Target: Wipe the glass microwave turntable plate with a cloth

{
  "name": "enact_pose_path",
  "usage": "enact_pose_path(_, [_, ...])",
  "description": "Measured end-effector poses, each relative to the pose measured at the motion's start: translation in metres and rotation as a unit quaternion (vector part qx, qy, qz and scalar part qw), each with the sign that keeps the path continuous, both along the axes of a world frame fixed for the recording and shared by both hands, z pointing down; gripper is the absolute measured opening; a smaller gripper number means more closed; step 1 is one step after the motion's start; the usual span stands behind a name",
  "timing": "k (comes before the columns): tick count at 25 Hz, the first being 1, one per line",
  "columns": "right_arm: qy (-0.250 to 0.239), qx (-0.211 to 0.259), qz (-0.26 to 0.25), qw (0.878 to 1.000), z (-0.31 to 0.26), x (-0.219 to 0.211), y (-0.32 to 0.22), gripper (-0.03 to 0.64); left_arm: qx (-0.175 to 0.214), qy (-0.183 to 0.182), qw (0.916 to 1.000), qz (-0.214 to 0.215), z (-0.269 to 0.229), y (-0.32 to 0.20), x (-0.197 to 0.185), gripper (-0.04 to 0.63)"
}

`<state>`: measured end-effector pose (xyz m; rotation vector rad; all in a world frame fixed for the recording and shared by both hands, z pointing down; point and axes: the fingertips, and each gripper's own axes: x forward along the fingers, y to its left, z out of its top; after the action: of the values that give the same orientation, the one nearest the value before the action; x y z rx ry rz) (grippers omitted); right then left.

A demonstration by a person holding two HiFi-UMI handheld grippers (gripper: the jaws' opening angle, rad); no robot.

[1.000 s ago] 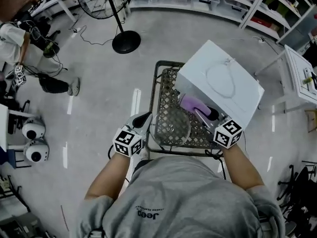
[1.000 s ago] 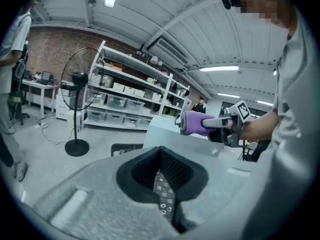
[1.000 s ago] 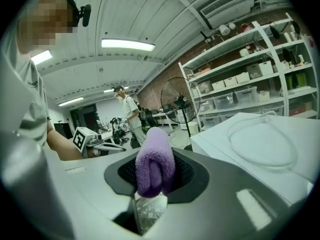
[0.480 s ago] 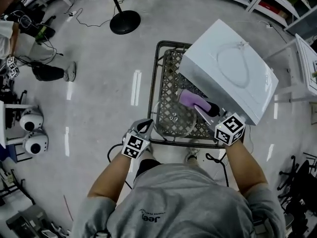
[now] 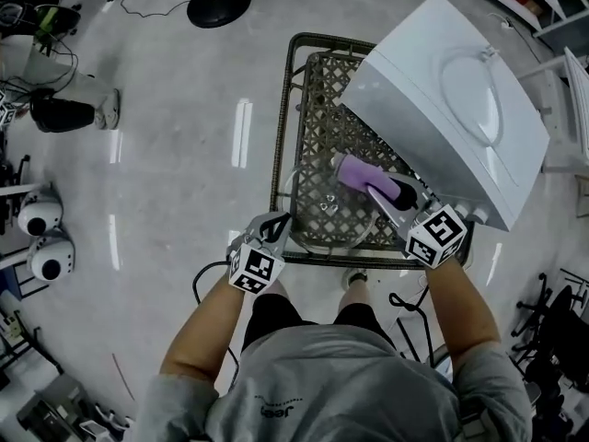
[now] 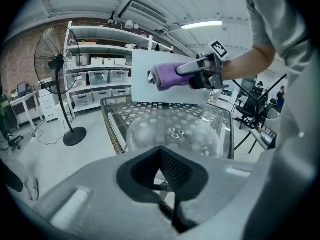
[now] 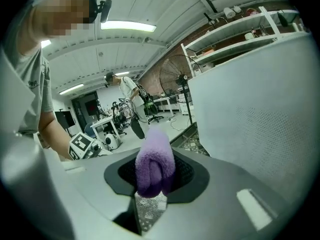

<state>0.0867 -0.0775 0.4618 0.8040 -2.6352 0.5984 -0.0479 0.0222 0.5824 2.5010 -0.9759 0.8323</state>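
The clear glass turntable plate [image 5: 324, 212] lies flat on the wicker table [image 5: 313, 99] near its front edge; it also shows ahead as the plate [image 6: 172, 134] in the left gripper view. My left gripper [image 5: 274, 226] is at the plate's left rim, and its jaws look shut on that rim. My right gripper [image 5: 385, 193] is shut on a folded purple cloth [image 5: 361, 174], held just above the plate's far right part, close to the microwave's front. The cloth [image 7: 154, 164] sticks out between the right jaws. From the left gripper's side the cloth [image 6: 167, 76] hangs over the plate.
A white microwave [image 5: 456, 99] stands on the table's right half, right beside the cloth. A fan base [image 5: 219, 5] and cables lie on the grey floor at the back left. White round devices [image 5: 35, 238] sit at the far left. My feet show below the table's front edge.
The head camera has shifted, so the table and microwave sit higher and larger. The left gripper stays at the plate's left rim and the cloth stays over the plate's right part.
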Motion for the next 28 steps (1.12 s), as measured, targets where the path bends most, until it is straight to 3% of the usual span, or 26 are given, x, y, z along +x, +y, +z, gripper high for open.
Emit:
enact_pose_path(13, [0.001, 0.006, -0.020, 1.000, 0.033, -0.009, -0.007, 0.109, 0.011, -0.037, 0.9991, 0.015, 0.029, 0.006, 0.006, 0.000])
enact_pose_path(19, [0.014, 0.020, -0.046, 0.999, 0.034, -0.025, -0.008, 0.109, 0.025, -0.037, 0.9988, 0.018, 0.027, 0.006, 0.005, 0.000])
enact_pose_path(24, [0.054, 0.044, -0.102, 0.992, 0.056, -0.060, 0.001, 0.109, 0.041, -0.029, 0.9987, 0.009, 0.029, 0.008, 0.004, 0.000])
enact_pose_path(28, [0.115, 0.091, -0.148, 0.978, 0.077, -0.093, 0.005, 0.109, 0.040, -0.023, 0.9989, 0.012, 0.029, 0.008, 0.004, 0.000])
